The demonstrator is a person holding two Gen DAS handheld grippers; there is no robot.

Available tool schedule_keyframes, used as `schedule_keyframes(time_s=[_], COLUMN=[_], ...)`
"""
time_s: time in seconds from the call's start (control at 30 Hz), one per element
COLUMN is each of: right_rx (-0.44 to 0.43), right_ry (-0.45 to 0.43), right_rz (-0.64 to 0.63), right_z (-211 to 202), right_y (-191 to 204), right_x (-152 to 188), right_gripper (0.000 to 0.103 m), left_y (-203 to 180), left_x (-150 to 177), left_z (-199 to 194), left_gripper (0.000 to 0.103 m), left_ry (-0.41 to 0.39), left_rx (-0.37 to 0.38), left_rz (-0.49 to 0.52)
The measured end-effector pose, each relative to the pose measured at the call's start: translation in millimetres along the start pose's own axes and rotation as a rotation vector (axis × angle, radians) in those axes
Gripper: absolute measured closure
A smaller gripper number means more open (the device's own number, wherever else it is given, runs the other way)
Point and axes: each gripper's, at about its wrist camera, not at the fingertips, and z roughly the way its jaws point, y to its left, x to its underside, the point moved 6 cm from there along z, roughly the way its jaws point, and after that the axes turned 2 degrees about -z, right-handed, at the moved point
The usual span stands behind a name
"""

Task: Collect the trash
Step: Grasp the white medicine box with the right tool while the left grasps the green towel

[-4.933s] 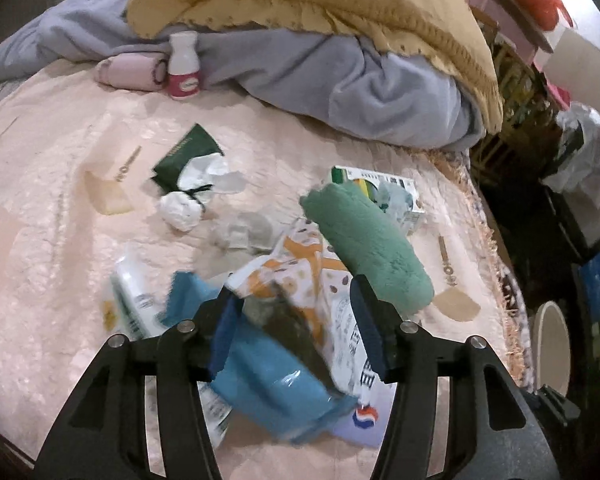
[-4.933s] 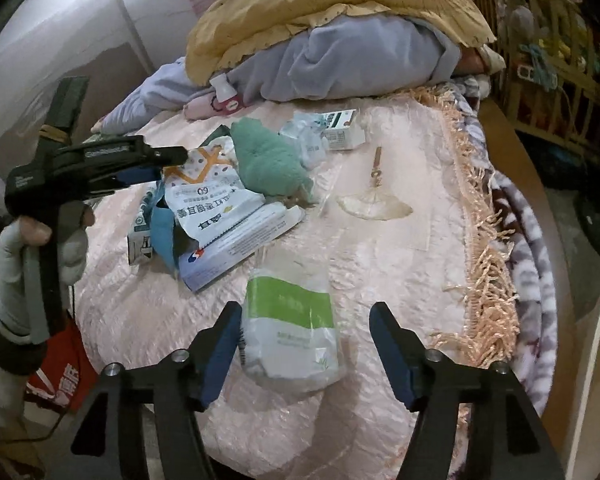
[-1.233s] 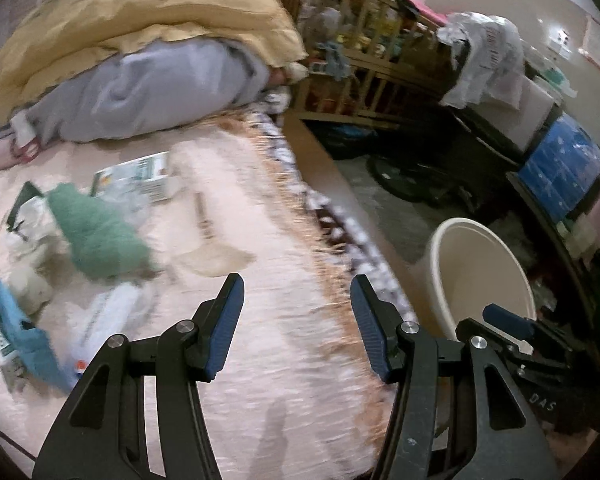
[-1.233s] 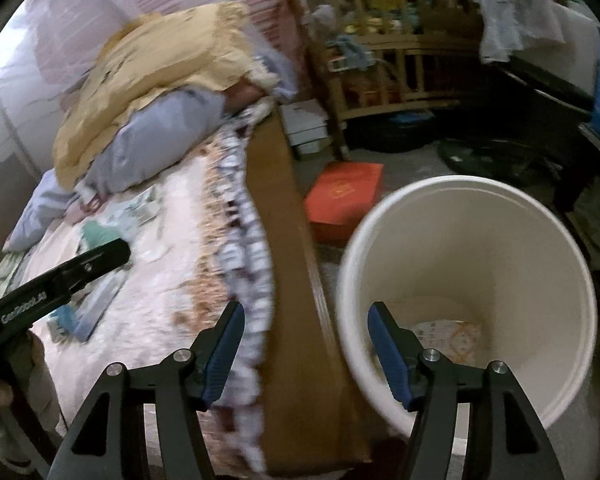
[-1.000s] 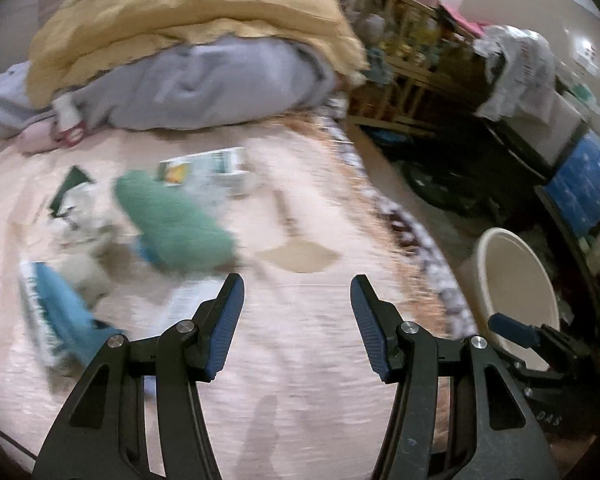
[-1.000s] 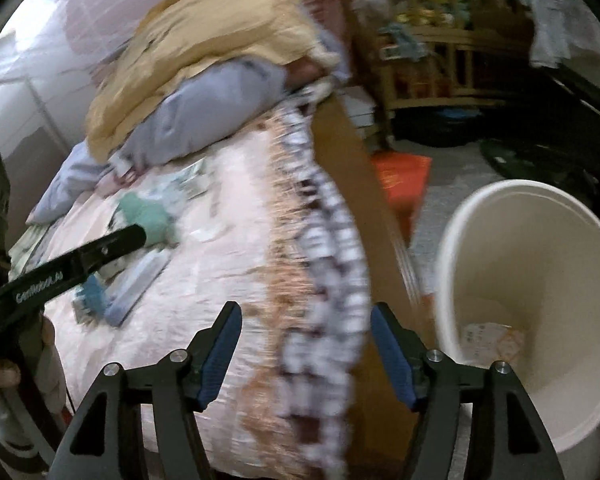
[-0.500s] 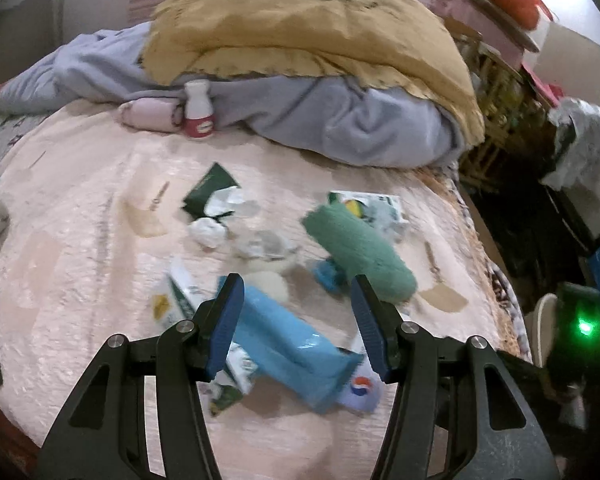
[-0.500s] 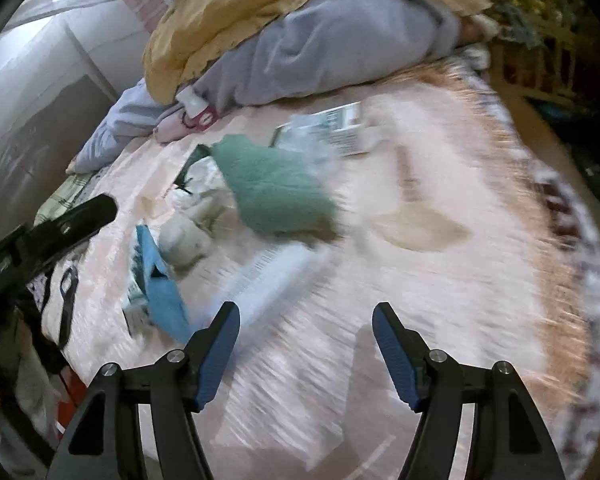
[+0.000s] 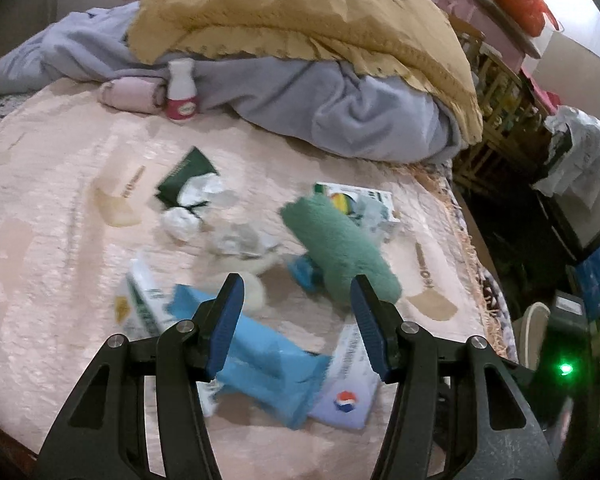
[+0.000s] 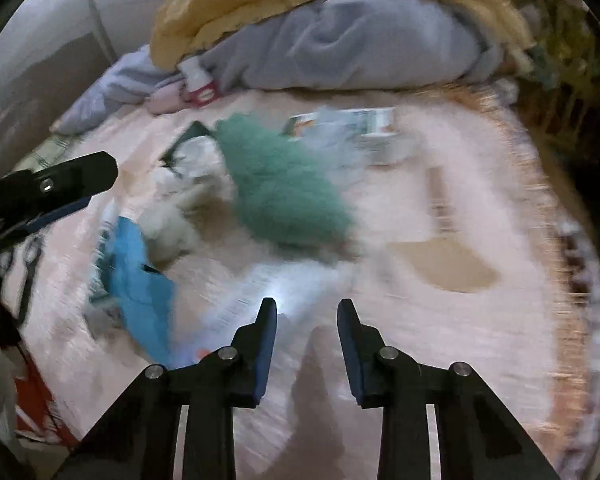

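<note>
My left tool (image 9: 296, 312) hangs wide and empty over the blue wrapper (image 9: 260, 360) on the bed (image 9: 52, 272); my right tool (image 10: 306, 322), narrower and empty, hovers above the blurred white packet (image 10: 260, 288). Beyond lie the green towel (image 9: 336, 244), crumpled tissues (image 9: 180, 226) and carton (image 9: 360, 196).

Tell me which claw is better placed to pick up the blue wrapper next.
Left, probably. The left claw is open directly above the blue wrapper, which lies between its fingers. The right claw, also open and empty, points beside the wrapper, which lies off to its left.
</note>
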Motion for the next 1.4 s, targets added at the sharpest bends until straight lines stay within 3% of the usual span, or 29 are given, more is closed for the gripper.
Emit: schedule_keyframes(time_s=[0.17, 0.23, 0.3, 0.5, 0.6, 0.73, 0.87, 0.97, 1.1, 1.2, 1.4], right_rx=[-0.096, -0.156, -0.171, -0.101, -0.055, 0.007, 0.087, 0.057, 0.008, 0.007, -0.008], right_ry=[-0.037, -0.028, -0.020, 0.051, 0.046, 0.026, 0.016, 0.008, -0.006, -0.016, -0.020], right_rz=[0.165, 0.203, 0.189, 0.126, 0.026, -0.021, -0.011, 0.042, 0.096, 0.083, 0.063], right_z=[-12.3, -7.0, 1.2, 41.8, 41.6, 13.7, -10.9, -24.4, -30.4, -28.6, -19.6], right_y=[-29.0, -20.6, -3.5, 41.1, 48.7, 16.1, -26.6, -48.4, -59.5, -55.5, -45.2], right_x=[0.9, -1.0, -4.5, -8.6, -5.9, 11.6, 24.1, 33.4, 39.0, 39.5, 35.9], right_gripper=[0.072, 0.041, 0.033, 0.030, 0.029, 0.052, 0.052, 0.052, 0.047, 0.033, 0.033], left_y=[-8.5, -5.2, 2.4, 24.8, 22.0, 6.6, -12.9, -20.9, -22.6, -19.8, -26.2], left_x=[-1.1, -3.1, -5.9, -12.3, -11.3, -7.0, 0.3, 6.6, 12.0, 14.9, 5.8], left_z=[6.9, 2.6, -3.7, -16.4, -15.7, -4.8, 20.9, 40.4, 63.9, 76.7, 94.7], left_gripper=[0.049, 0.049, 0.049, 0.049, 0.049, 0.049, 0.049, 0.049, 0.049, 0.048, 0.036], left_ry=[0.010, -0.004, -0.019, -0.045, -0.040, -0.013, 0.053, 0.103, 0.143, 0.148, 0.114], left_rx=[0.007, -0.003, -0.025, -0.062, -0.055, -0.024, 0.003, 0.025, -0.009, -0.044, -0.057], left_rz=[-0.016, -0.019, -0.021, -0.059, -0.056, -0.042, -0.045, -0.070, -0.104, -0.121, -0.179])
